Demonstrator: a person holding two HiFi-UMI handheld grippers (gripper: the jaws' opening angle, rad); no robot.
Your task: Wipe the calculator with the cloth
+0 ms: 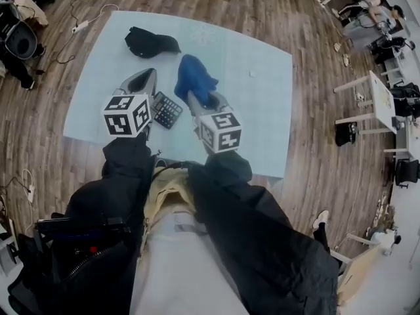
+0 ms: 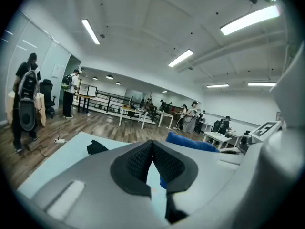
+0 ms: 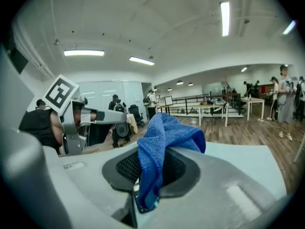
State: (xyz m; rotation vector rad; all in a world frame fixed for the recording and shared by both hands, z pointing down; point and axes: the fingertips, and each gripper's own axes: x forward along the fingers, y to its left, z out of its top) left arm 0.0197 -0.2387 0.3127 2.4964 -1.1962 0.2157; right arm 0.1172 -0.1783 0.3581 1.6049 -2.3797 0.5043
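Mid-worktop [image 1: 262, 110], right gripper [image 3: 150, 168] clamped the blue cloth [image 1: 195, 77], left gripper [image 2: 151, 161] sat closed, empty; calculator [image 1: 167, 110] lay between, well off every edge.

- The left gripper [image 2: 152, 149] has its jaws together at the tips, with nothing between them.
- The right gripper [image 3: 150, 168] has its jaws clamped on the blue cloth [image 3: 164, 132].
- Both arms in dark sleeves [image 1: 125, 159] reach forward, with the grippers side by side, near each other and pointing away from the body.
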